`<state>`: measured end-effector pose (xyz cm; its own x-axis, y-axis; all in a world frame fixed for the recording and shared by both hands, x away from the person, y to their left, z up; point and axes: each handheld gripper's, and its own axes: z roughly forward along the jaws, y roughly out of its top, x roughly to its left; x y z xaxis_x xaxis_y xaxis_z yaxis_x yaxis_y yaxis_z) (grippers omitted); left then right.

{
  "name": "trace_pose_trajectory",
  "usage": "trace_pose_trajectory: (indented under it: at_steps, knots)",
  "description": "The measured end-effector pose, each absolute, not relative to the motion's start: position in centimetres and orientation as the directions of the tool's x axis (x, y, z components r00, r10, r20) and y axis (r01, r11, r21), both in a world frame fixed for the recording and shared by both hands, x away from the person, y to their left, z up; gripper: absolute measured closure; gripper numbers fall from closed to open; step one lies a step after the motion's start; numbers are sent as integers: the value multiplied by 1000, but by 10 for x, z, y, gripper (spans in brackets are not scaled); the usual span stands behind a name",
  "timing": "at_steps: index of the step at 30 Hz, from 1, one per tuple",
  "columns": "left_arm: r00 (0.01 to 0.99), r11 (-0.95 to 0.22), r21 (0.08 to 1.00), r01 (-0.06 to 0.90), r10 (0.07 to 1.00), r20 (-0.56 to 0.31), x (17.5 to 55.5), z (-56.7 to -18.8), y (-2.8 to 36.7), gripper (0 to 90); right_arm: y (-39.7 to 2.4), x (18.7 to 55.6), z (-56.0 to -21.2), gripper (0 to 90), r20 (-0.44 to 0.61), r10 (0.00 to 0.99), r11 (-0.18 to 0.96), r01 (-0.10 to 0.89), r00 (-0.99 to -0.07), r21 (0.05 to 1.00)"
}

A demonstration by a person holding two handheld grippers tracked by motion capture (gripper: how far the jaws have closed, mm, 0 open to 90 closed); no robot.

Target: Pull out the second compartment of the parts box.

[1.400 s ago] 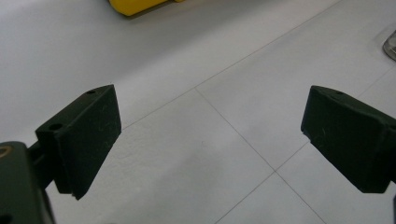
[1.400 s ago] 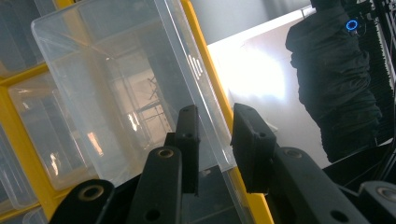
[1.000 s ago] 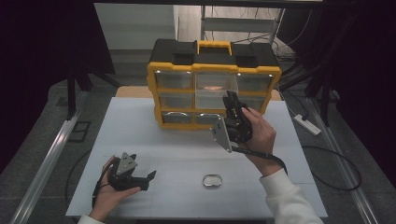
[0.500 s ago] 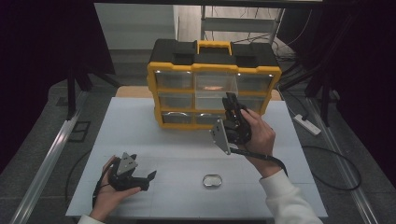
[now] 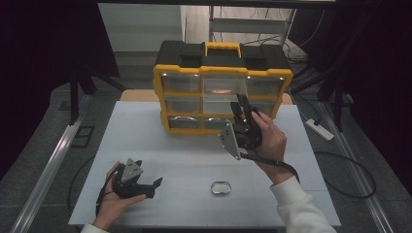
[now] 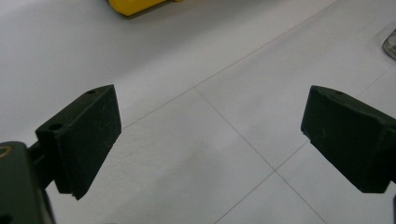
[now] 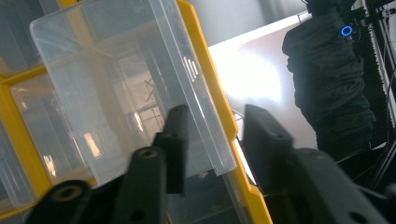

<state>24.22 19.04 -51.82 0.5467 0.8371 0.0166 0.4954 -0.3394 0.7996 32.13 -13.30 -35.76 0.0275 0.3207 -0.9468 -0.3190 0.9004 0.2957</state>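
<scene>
Drawer [image 7: 130,93] is sliding from the organizer [image 5: 223,87]; right hand-held gripper [image 5: 241,110], jaws just opening, is releasing it. Left hand-held gripper [image 6: 210,140] is resting apart, waiting to fetch.

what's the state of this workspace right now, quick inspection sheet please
surface: white table, mostly bare
job's things: yellow and black organiser box at the back of the table; its top middle clear drawer is pulled partly out
clutter: one small oval metal piece near the front edge
grippers: left claw open, low over the table, nothing between the jaws; right claw at the drawer, its jaws have just been opening, drawer's front corner between them, not visibly pinched
cables: black cable trails from the right claw; power strip on the floor at right
surroundings: dark room, metal shelf behind
</scene>
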Motion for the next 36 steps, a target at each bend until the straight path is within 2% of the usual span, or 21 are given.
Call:
trace_pose_trajectory:
  at_steps: [2,11,16,22,36]
  knots:
    - [545,-339,801,494,838,18,242,-518,190,57,-133,321,-358,506,-945,328,894,-329,20,303]
    - [545,-339,801,494,838,18,242,-518,190,57,-134,319,-360,347,-937,350,883,-333,1,330]
    - [551,-344,799,493,834,19,242,-518,190,57,-137,312,-355,259,-911,401,849,-333,-98,410]
    - [552,-346,800,491,834,22,242,-518,190,56,-139,309,-359,211,-909,393,849,-324,-139,417]
    - [551,-345,800,490,834,22,242,-518,190,57,-151,301,-371,201,-888,422,837,-299,-181,458]
